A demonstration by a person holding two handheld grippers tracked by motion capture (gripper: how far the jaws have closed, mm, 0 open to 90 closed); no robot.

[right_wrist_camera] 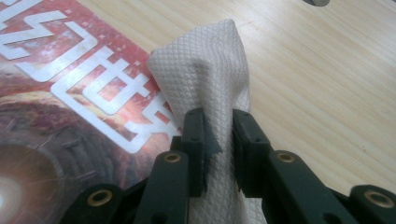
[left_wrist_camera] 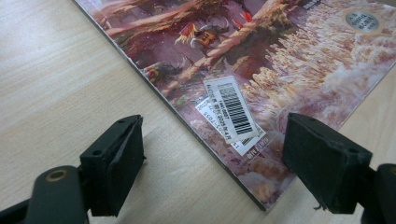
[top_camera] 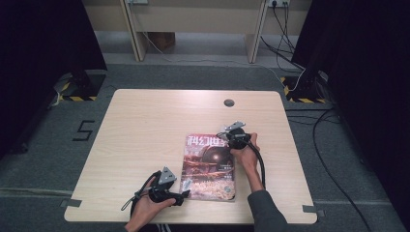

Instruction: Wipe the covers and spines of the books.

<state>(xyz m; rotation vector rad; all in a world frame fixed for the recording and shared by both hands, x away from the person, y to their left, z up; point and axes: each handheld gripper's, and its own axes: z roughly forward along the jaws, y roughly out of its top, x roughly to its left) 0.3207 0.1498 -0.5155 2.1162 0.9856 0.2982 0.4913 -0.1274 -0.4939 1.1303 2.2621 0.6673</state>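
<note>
Pale wooden table (top_camera: 145, 145): right gripper (right_wrist_camera: 218, 140) pinches white embossed cloth (right_wrist_camera: 205, 74); wipe glossy red magazine (top_camera: 209, 166) flat; left gripper (left_wrist_camera: 212, 163) agape, empty, straddling corner.

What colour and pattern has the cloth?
White cloth, fine diamond weave; right gripper view shows it best.

You have one magazine (top_camera: 209, 166) lying on one wooden table (top_camera: 145, 125), and one white cloth (right_wrist_camera: 210, 70) bunched into a single wad. You work with two grippers: one left gripper (left_wrist_camera: 212, 163) and one right gripper (right_wrist_camera: 218, 140), each with two black jaws, so four jaws in all. On the magazine's cover you can count one barcode sticker (left_wrist_camera: 233, 109) and one round silver sticker (left_wrist_camera: 363, 21). The tabletop has one round cable hole (top_camera: 229, 102). Beyond the table you see two black-and-yellow striped stand bases (top_camera: 77, 89), one on each side.
</note>
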